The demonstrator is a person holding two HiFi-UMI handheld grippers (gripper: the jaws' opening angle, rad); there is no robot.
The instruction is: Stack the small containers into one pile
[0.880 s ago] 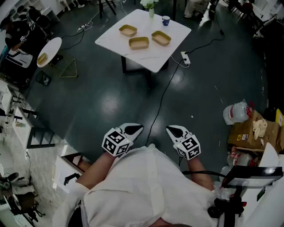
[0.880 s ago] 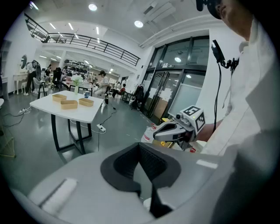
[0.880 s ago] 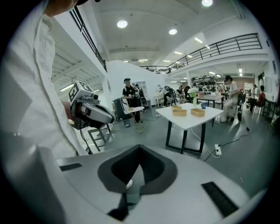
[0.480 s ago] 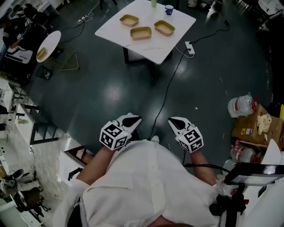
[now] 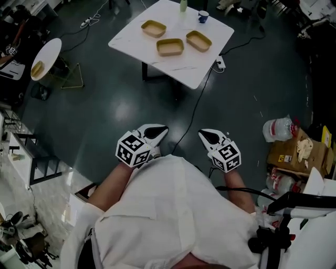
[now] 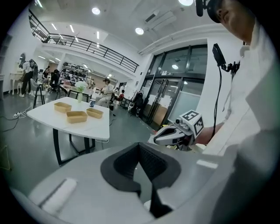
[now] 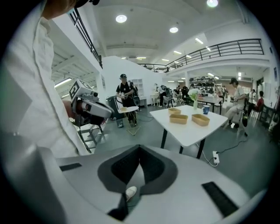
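Observation:
Three tan small containers [image 5: 153, 28] [image 5: 170, 47] [image 5: 199, 41] lie side by side, unstacked, on a white table [image 5: 178, 71] far ahead across the dark floor. The left gripper view shows them as containers [image 6: 76, 116] at left, the right gripper view as containers [image 7: 179, 118] at right. My left gripper [image 5: 160, 129] and right gripper [image 5: 203, 134] are held close to the person's body, well short of the table. Both are shut with nothing between the jaws. Each gripper view shows the other one: right gripper [image 6: 159, 139], left gripper [image 7: 107, 114].
A blue cup [image 5: 203, 17] and a green vase [image 5: 182, 5] stand at the table's far edge. A power strip [image 5: 219, 64] with a cable lies beside the table. A small round table [image 5: 44, 58] stands at left; a cardboard box [image 5: 291, 152] and plastic bag [image 5: 278, 131] at right.
The view has shifted a little as the person moves over the floor. Both grippers stay shut near the body. The containers have not moved.

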